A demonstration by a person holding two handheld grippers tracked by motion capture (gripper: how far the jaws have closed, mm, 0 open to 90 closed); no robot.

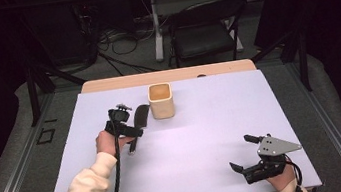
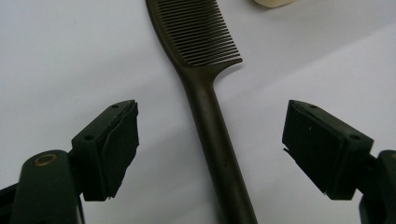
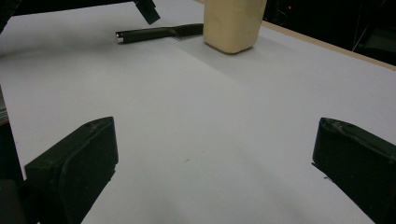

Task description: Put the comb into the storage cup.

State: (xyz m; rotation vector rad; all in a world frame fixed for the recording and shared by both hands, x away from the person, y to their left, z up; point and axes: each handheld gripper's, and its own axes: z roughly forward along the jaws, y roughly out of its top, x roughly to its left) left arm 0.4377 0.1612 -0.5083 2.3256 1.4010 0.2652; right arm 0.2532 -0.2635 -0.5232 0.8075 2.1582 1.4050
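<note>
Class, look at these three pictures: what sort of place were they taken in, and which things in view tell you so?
Probably a lab or recording studio, not a home: a white-topped table under dark surroundings, cables strewn on the floor beside a folding chair, and just a comb and cup laid out.

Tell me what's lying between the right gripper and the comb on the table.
Nothing. In the right gripper view, bare white tabletop runs from the right gripper, jaws apart, up to the comb. The beige cup stands just beside the comb's toothed end.

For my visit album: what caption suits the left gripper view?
Open fingers poised above a dark comb lying flat on the white table.
</note>
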